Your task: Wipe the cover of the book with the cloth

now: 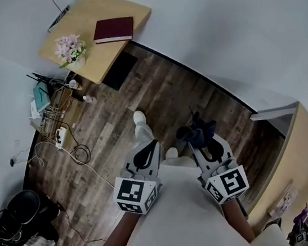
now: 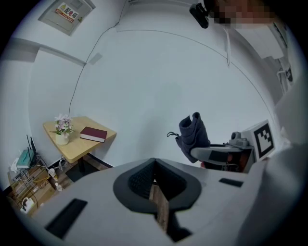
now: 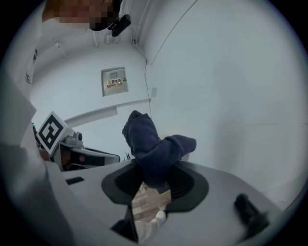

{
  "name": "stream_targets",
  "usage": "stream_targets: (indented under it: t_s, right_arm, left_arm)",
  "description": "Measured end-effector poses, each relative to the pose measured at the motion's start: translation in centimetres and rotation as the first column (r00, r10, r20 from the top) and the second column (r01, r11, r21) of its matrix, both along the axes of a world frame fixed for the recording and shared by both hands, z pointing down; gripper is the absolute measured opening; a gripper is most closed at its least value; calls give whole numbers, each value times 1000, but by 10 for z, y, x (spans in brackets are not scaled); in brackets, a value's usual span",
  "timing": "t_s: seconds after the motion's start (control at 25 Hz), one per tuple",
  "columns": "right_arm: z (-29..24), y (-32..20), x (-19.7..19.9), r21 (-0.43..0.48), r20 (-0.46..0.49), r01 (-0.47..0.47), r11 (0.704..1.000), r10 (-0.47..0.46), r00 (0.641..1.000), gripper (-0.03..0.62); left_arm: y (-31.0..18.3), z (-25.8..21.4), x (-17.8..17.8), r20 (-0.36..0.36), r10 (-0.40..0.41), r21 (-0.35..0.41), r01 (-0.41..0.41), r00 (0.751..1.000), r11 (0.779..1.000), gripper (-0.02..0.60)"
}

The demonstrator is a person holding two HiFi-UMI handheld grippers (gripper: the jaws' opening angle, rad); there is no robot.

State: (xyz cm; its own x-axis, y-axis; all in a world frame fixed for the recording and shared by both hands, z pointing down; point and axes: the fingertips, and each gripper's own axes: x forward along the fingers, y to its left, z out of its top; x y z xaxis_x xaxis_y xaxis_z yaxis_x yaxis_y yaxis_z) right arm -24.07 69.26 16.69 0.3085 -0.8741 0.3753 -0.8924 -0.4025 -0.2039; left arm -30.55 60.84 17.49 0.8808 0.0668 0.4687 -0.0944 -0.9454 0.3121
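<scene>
The dark wood-plank floor (image 1: pixel 159 99) runs as a wide strip from the person's feet toward 11 o'clock, bordered by the white wall (image 1: pixel 232 29) on its 1 o'clock side. A tangle of cables and small devices (image 1: pixel 57 124) crowds its 9 o'clock edge, while the middle of the strip is open.

At the far end stands the light wooden table (image 1: pixel 96 58), seen at 11 o'clock in the head view and well apart from both grippers. The left gripper (image 1: pixel 147 152) has its jaws closed together with nothing between them. The right gripper (image 1: pixel 203 141) has its jaws clamped on the dark blue folded cloth (image 1: pixel 196 129), which sticks up beyond the jaw tips.

The dark red hardcover book (image 1: pixel 113 29) lies flat on the table top, near the edge toward the wall. At its 8 o'clock stands the small white pot of pink flowers (image 1: pixel 71 49), close to the opposite edge, with bare table top between the two.
</scene>
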Motion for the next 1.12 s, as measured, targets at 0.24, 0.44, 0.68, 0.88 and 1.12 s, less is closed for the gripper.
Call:
stream_targets:
  t_s: [0.24, 0.44, 0.68, 0.88, 1.12]
  right_arm:
    - [1, -72, 51, -25, 6, 10, 1000, -10, 1000, 143]
    - [-14, -157, 101, -40, -10, 31, 999, -31, 999, 143]
    - [-9, -268, 149, -78, 6, 49, 996, -49, 999, 143]
    - [-8, -358, 170, -93, -37, 118, 989, -122, 992, 144]
    - [2, -415, 190, -118, -25, 181, 976, -185, 982, 143]
  left_arm:
    - [-67, 4, 58, -19, -18, -40, 17, 1000, 999, 9]
    - [-152, -10, 108, -35, -42, -52, 40, 999, 998, 9]
    - [-267, -7, 142, -26, -91, -76, 89, 995, 993, 11]
    - [-353, 1, 161, -24, -149, -79, 147, 989, 986, 10]
    - [-407, 9, 170, -7, -220, -95, 218, 975, 971, 9]
